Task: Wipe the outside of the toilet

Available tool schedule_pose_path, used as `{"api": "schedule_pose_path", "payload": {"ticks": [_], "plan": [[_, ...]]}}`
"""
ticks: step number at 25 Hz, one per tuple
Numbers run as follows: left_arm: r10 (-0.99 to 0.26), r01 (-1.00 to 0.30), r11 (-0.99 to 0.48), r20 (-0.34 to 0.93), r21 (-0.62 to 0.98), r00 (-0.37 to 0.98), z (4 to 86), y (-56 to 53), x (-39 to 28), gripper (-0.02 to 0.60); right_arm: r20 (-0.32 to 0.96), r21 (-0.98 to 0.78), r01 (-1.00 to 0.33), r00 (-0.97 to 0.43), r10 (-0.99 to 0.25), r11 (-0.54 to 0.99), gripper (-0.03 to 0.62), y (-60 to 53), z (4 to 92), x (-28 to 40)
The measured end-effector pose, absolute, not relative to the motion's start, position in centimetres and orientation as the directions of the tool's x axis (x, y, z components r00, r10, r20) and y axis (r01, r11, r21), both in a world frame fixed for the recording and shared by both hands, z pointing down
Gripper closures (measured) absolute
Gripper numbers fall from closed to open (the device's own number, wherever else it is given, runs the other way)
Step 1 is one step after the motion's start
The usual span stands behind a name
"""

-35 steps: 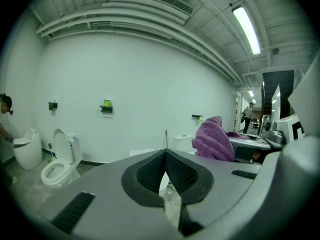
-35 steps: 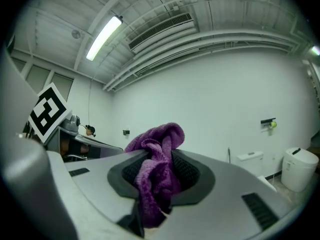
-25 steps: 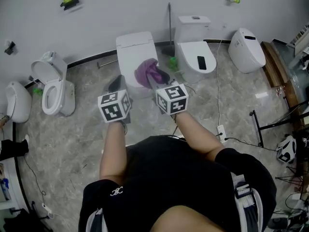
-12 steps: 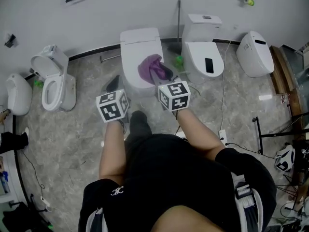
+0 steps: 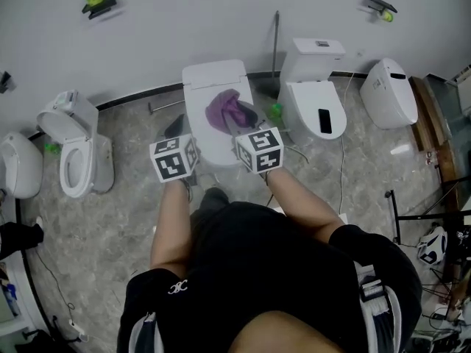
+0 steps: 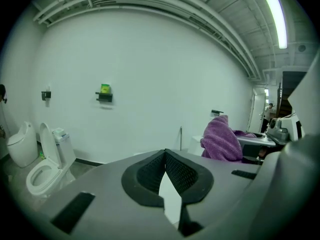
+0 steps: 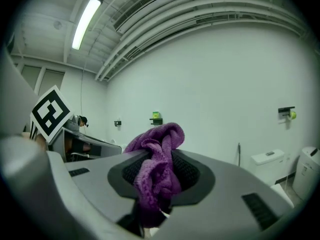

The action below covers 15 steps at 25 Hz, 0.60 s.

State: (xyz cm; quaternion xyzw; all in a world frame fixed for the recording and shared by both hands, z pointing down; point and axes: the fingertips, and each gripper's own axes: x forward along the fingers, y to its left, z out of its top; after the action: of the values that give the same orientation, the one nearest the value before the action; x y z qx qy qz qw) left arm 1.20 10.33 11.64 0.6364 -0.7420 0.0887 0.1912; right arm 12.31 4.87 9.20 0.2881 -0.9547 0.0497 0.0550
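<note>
A white toilet [image 5: 208, 87] with its lid down stands against the wall in the middle of the head view. My right gripper [image 5: 240, 119] is shut on a crumpled purple cloth [image 5: 225, 109], held over the lid; whether the cloth touches it I cannot tell. In the right gripper view the cloth [image 7: 156, 174] bulges out between the jaws. My left gripper [image 5: 176, 128] hovers at the toilet's left front, jaw tips together with nothing between them. The left gripper view shows the cloth [image 6: 221, 140] off to the right.
An open-lid toilet [image 5: 72, 151] stands to the left, with a rounded fixture [image 5: 16, 165] beyond it. To the right are a toilet [image 5: 315, 107] with a black phone on its lid, another white fixture [image 5: 388, 93], a floor cable [image 5: 341, 169] and dark stands [image 5: 427, 193].
The middle toilet has shifted right and nearer in the head view as the person stepped toward it. Both grippers keep their pose, the cloth still in the right one.
</note>
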Motion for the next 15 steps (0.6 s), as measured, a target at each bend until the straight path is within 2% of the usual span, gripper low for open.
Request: {"api": "schedule_pose_path", "payload": {"ticks": [9, 15], "plan": [[-0.892, -0.971, 0.189, 0.440, 0.145, -0.107, 12.6, -1.4, -13.4, 0.575, 0.202, -0.050, -0.563, -0.815, -0.543, 0.825, 0.487, -8.4, 10.6, -1.2], [-0.886, -0.960, 0.179, 0.459, 0.214, -0.063, 15.6, -7.5, -19.9, 0.577, 0.249, -0.070, -0.572, -0.804, -0.541, 0.817, 0.487, -16.1, 12.6, -8.3]]}}
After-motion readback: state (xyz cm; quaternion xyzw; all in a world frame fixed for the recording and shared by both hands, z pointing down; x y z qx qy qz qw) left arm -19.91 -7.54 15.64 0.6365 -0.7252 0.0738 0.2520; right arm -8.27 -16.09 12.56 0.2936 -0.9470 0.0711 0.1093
